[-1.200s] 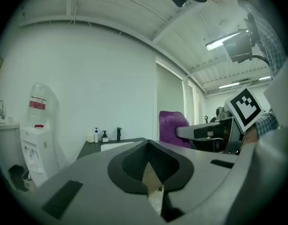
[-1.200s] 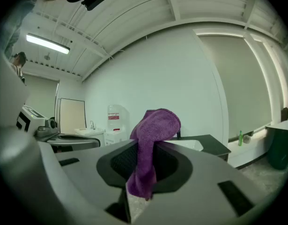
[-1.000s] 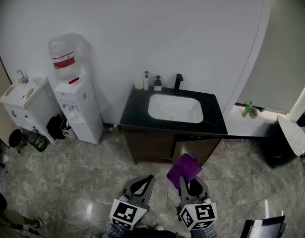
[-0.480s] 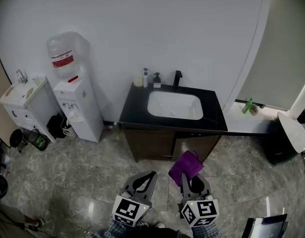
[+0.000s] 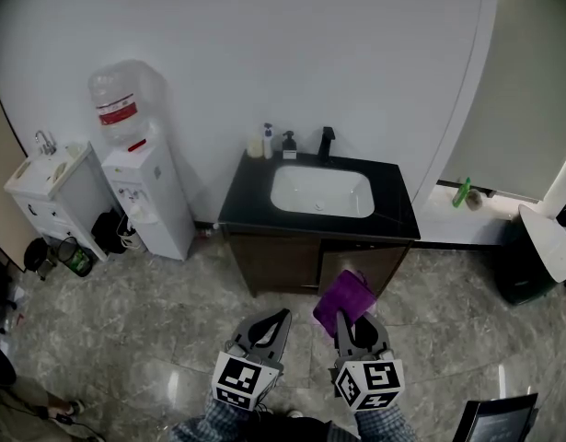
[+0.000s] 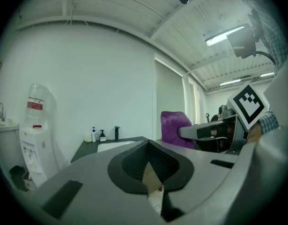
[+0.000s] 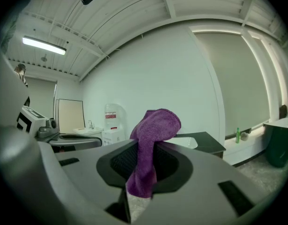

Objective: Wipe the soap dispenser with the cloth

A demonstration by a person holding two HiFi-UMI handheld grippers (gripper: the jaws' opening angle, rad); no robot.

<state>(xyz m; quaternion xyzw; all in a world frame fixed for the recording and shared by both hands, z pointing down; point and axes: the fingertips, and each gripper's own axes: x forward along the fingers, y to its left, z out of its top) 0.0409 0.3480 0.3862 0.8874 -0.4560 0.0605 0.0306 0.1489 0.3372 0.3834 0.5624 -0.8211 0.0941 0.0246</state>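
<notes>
A dark pump soap dispenser (image 5: pixel 289 145) stands at the back left of the black vanity counter (image 5: pixel 396 206), beside a white pump bottle (image 5: pixel 268 140) and a black faucet (image 5: pixel 327 143). The left gripper view shows the dispenser (image 6: pixel 102 136) small and far off. My right gripper (image 5: pixel 343 322) is shut on a purple cloth (image 5: pixel 343 298), which bunches above the jaws and hangs between them (image 7: pixel 151 142). My left gripper (image 5: pixel 279 319) is shut with nothing in it. Both grippers are held low over the floor, well short of the vanity.
A white basin (image 5: pixel 321 191) is set in the counter. A water cooler (image 5: pixel 141 188) and a small white sink cabinet (image 5: pixel 47 179) stand at the left. A green bottle (image 5: pixel 461 194) sits on the ledge at the right, above a dark bin (image 5: pixel 524 274). Grey tiled floor lies between me and the vanity.
The view has shifted slightly, and the vanity sits a little higher and further left in it. Both grippers keep the same pose, and the cloth stays held.
</notes>
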